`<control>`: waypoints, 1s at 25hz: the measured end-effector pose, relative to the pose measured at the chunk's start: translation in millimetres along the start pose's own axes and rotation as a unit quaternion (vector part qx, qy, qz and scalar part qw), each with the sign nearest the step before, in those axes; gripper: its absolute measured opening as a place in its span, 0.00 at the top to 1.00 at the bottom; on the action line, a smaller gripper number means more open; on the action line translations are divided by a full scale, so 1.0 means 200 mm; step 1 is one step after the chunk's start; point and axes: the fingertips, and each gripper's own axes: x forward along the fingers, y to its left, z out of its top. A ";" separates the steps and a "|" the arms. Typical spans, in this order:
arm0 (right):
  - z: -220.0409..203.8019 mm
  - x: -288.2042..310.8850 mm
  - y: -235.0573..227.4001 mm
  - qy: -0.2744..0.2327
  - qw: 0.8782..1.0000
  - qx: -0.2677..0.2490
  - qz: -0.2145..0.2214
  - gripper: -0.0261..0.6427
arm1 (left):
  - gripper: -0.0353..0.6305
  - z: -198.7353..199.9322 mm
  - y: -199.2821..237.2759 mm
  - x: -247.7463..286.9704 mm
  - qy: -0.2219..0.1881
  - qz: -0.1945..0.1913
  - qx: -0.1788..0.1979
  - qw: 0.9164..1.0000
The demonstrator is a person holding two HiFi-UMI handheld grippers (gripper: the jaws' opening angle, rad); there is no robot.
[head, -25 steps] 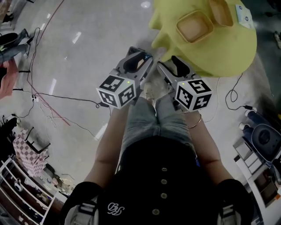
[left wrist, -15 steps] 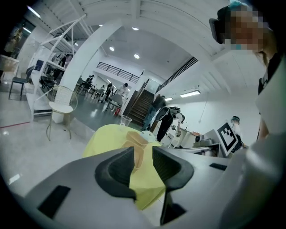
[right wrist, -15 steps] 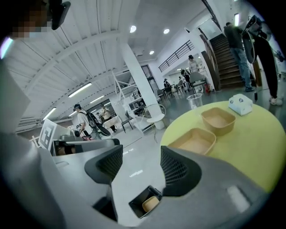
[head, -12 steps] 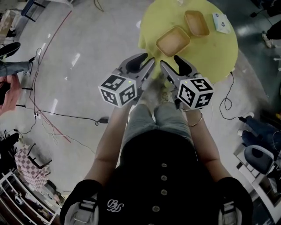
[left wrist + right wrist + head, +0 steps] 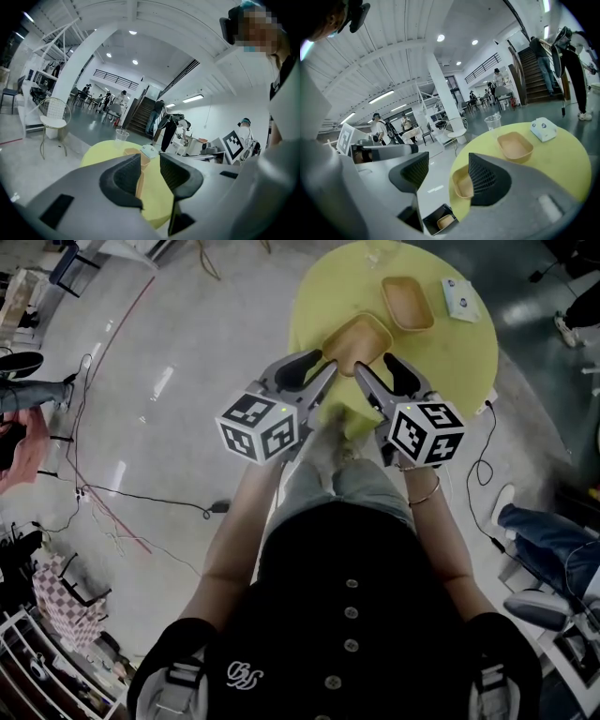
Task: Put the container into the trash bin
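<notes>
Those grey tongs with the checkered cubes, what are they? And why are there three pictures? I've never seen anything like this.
There is no robot here. A person holds a hand tool in each hand: the left gripper and the right gripper. The checkered cubes are part of the tools. The head view comes from a camera on the person's head, looking down. The other two come from cameras riding on each tool, looking out along its two fingers.

Ahead stands a round yellow table. On it are a near container, a far container, a small white box and a clear cup. The right gripper view also shows a dark bin on the floor with something tan inside. Both pairs of fingers stand apart and hold nothing.
</notes>
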 end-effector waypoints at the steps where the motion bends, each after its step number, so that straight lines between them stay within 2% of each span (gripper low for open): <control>1: 0.01 0.00 -0.02 -0.002 1.000 0.000 -0.001 0.58 | 0.75 0.00 0.00 0.01 0.001 -0.001 0.002 1.000; 9: 0.07 -0.02 -0.08 -0.002 1.000 0.001 0.000 0.58 | 0.75 0.02 -0.04 0.08 0.004 -0.006 -0.004 1.000; 16: 0.04 -0.02 -0.18 0.010 1.000 0.006 -0.012 0.58 | 0.75 -0.06 0.00 0.13 0.024 0.005 -0.020 1.000; 21: -0.02 0.00 -0.26 0.029 0.999 0.015 -0.003 0.68 | 0.77 -0.14 0.05 0.15 0.033 0.019 -0.041 0.998; 25: -0.06 0.04 -0.31 0.049 0.999 0.011 0.002 0.74 | 0.85 -0.21 0.11 0.15 0.036 0.041 -0.062 0.997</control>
